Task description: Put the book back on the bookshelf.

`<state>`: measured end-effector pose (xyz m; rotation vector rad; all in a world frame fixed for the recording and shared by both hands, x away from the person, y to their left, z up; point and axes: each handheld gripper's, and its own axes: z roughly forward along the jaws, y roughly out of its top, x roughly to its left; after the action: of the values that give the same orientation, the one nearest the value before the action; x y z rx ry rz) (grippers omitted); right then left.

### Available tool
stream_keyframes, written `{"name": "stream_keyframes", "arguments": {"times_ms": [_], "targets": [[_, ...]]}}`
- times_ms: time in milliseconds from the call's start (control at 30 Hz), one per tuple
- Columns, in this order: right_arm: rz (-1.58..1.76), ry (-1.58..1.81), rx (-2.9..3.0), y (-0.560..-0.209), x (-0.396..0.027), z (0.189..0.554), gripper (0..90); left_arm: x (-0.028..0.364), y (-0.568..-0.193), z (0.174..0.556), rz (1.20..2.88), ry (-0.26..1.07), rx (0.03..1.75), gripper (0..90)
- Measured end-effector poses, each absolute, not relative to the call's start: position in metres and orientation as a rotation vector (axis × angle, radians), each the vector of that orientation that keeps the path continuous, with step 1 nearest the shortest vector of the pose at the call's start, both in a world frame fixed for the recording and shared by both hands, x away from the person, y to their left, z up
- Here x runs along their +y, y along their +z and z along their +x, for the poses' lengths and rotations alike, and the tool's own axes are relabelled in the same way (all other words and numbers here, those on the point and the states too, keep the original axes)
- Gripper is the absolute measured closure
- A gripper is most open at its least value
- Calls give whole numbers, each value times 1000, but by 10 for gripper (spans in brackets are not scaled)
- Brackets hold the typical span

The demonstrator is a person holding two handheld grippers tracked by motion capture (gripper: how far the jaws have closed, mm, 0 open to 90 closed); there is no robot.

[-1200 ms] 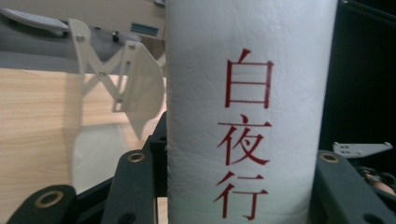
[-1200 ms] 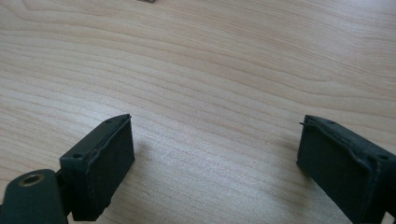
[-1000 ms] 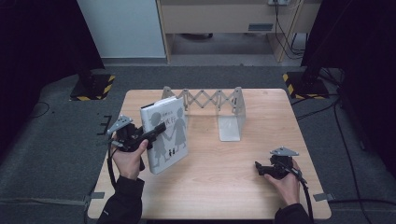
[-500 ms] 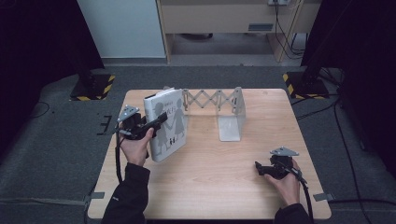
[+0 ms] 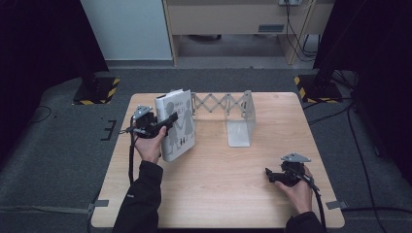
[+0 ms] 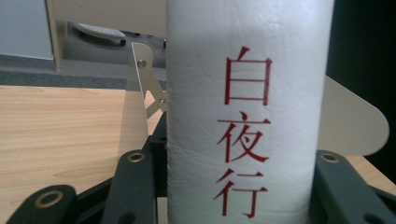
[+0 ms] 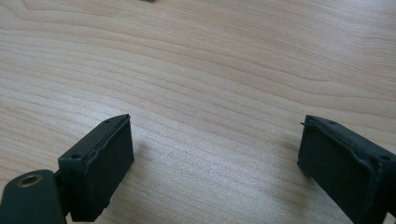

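Now my left claw (image 5: 165,121) has the white book (image 5: 176,124) clamped by its spine, and since a second ago I have carried it up the bench (image 5: 218,194) from the near-left area to the back-left part, raising it from a leaning pose to nearly upright. Its lower edge sits on or just above the wood; I cannot tell which. It now stands just beside the left plate of the expanding metal book rack (image 5: 228,114), with the cover's grey figures facing the rack side. In the left gripper view the spine (image 6: 247,116) with red characters sits squeezed between both jaws, the rack's end plate (image 6: 140,79) just behind it. My right claw (image 5: 272,175) has stayed at the near-right of the bench, resting low, its pads (image 7: 100,170) spread wide over bare wood and gripping nothing.
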<state>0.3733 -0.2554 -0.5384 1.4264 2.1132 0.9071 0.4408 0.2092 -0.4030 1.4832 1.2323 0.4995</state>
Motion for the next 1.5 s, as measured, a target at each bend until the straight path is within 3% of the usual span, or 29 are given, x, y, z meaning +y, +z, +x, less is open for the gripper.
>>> {"name": "stream_keyframes", "arguments": {"times_ms": [700, 1500], "targets": [[1425, 907, 2114, -538, -255, 374, 104, 196, -419, 452, 1506, 594, 1214, 529], [1425, 907, 2114, -538, -255, 374, 104, 219, -451, 383, 1599, 604, 1162, 519]]}}
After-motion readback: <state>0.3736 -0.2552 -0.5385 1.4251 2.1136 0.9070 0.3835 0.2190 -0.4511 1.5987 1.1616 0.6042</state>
